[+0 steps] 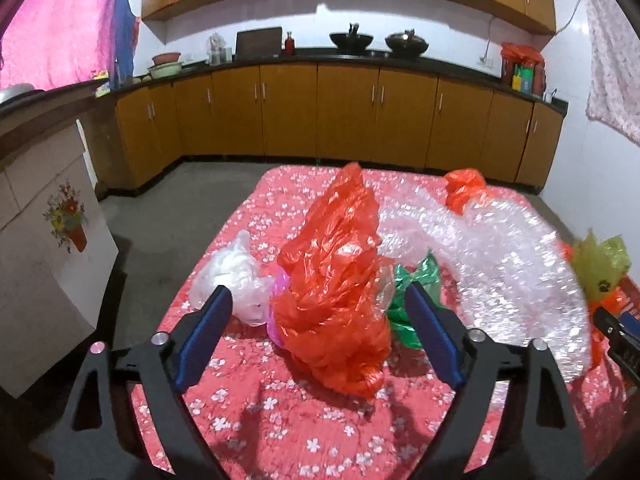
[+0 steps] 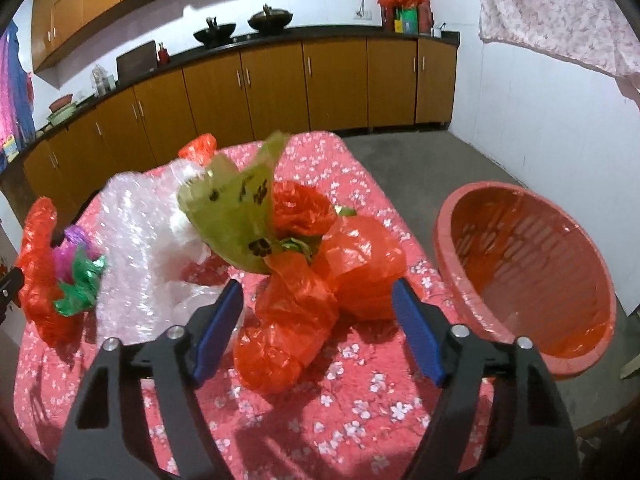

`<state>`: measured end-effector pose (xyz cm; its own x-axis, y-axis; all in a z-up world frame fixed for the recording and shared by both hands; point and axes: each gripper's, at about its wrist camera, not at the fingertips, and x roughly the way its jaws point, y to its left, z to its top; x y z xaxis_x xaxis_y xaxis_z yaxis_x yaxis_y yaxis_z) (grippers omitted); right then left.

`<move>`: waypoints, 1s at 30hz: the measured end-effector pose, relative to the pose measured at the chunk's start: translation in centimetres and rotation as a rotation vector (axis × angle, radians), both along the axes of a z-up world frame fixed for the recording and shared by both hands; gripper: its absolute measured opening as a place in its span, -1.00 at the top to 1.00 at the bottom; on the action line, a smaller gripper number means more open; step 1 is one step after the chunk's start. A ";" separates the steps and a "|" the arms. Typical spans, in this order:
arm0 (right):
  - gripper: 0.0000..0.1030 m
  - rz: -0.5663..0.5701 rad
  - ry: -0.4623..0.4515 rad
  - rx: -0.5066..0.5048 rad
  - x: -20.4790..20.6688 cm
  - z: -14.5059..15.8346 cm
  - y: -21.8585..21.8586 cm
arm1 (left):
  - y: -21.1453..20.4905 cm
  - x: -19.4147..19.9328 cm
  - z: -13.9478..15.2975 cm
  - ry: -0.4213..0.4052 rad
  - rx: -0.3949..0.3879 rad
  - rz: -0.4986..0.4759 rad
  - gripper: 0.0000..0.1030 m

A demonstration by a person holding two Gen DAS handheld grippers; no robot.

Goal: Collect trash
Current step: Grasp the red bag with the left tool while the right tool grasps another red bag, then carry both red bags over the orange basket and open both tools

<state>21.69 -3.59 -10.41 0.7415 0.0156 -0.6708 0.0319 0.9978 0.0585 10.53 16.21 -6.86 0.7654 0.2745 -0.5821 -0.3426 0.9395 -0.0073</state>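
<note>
Left gripper is standing open astride a red bag, pads not pressing. Bubble wrap is sprawling at 2 o'clock. Right gripper is gaping around a red-and-green bundle; basket is sitting at 3 o'clock. Risk: slick film slipping out, or the wrap dragging neighbours off the table.

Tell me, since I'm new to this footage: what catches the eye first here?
A heap of crumpled plastic on the red floral tablecloth: a big red bag between the left gripper fingers, and a long sheet of bubble wrap beside it. In the right view, a red bundle topped by a yellow-green bag sits before the right gripper, with a red basket at the table's right edge.
</note>
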 end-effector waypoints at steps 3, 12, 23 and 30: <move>-0.22 -0.003 0.025 0.006 0.6 -0.7 -0.1 | 0.1 0.5 -0.5 0.018 0.004 -0.004 -0.51; 0.48 0.055 0.044 0.027 0.9 -1.2 0.5 | 0.7 1.1 -1.1 0.031 -0.029 -0.044 0.21; 0.61 0.050 -0.005 0.073 -0.9 0.6 -1.0 | 0.4 -0.3 1.2 -0.048 -0.037 -0.065 0.56; 0.61 0.055 -0.053 0.074 -2.7 2.2 -2.2 | -0.7 -1.8 3.5 -0.102 -0.038 -0.085 0.56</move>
<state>18.95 -5.83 -8.19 0.7723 0.1051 -0.6265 -0.0279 0.9909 0.1318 8.69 15.53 -3.40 0.8405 0.1856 -0.5091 -0.2578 0.9633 -0.0744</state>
